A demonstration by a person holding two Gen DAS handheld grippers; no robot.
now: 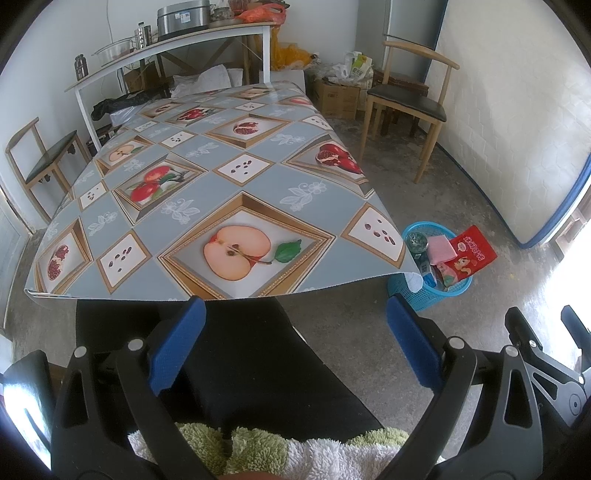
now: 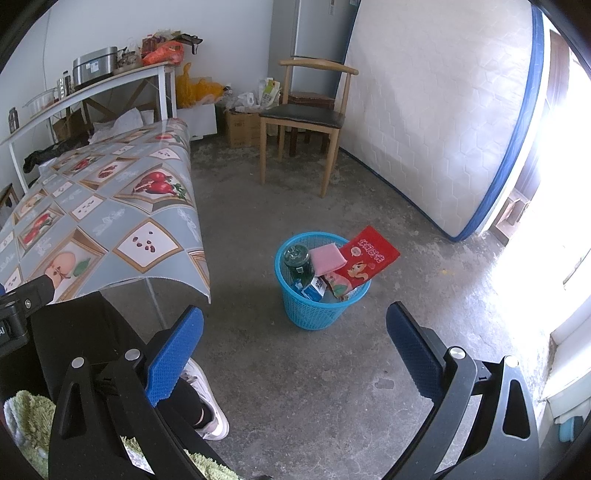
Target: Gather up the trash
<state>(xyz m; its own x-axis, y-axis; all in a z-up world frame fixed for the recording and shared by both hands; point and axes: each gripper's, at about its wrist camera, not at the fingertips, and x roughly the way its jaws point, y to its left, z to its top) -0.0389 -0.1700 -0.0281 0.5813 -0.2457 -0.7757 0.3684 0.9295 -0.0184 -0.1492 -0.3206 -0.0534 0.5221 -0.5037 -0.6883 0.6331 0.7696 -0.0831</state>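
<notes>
The left gripper hangs low at the near edge of the surface, its jaws spread wide with nothing between them; black trousers and grey floor fill the gap. The right gripper is also released, its blue pads far apart, aimed at the floor just short of the basket.

The surface is covered by a blue-grey cloth printed with framed apples, pomegranates and seeds. No loose item lies on it in either view.

The trash sits in the blue basket, which stands on the floor beside the near right corner of the surface. Inside it, from the right wrist view, are a dark green bottle at the left, a pink sponge leaning across the middle, and a red bag that sticks out over the right rim. A small blue-and-white carton lies lower down among them. In the left wrist view the cloth's hanging corner hides part of the basket's near side.

A chair with a dark seat stands well behind the basket, near a mattress propped against the wall. A white shelf at the far end of the surface carries a steel pot, jars and an orange bag. A white shoe shows on the floor below the right gripper, and a green-and-white fleece cuff lies at the bottom of the left view.
</notes>
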